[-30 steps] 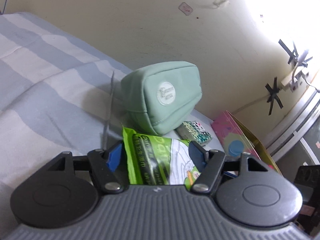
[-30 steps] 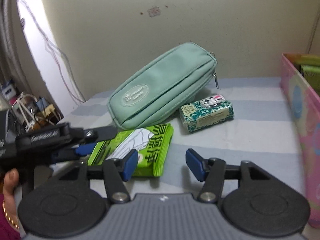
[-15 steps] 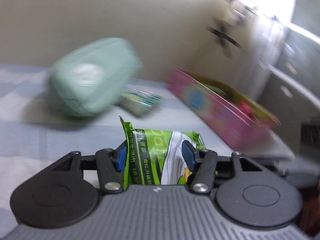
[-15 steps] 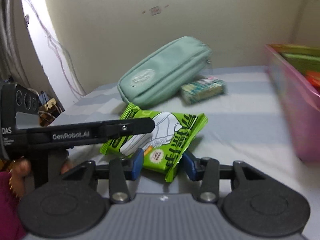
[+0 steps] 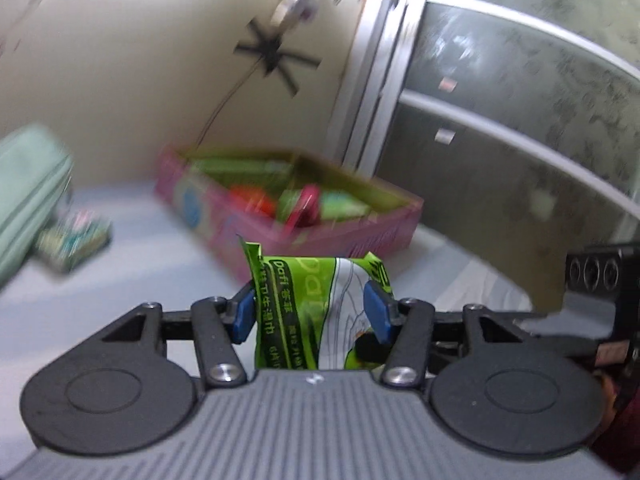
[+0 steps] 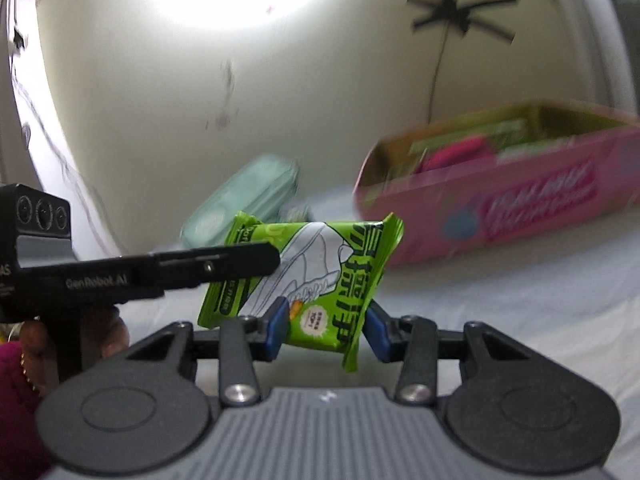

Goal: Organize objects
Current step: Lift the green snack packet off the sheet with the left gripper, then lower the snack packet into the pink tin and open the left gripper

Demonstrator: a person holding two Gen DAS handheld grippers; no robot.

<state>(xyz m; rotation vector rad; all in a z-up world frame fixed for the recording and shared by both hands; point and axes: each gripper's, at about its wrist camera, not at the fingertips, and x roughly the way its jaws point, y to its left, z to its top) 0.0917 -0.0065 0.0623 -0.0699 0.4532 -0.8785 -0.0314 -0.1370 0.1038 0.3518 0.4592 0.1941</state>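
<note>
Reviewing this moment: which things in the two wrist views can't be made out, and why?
- Pink box contents, left wrist: motion blur smears them into colour patches.
- Small patterned packet, left wrist: print unreadable, blurred.
- Mint pouch, right wrist: blurred, partly behind the green packet.
- Left gripper fingers, right wrist: far finger hidden.

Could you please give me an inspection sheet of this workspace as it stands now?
Surface: pale blue-and-white striped bed sheet.
Job's things: green foil snack packet, held off the sheet; open pink cardboard box, already holding items.
Clutter: mint-green zip pouch; small patterned green box beside it.
Grippers: left gripper and right gripper both clamped on the packet, one at each end.
Cables: thin dark wire down the wall, taped.
Surroundings: cream wall; frosted sliding window.
</note>
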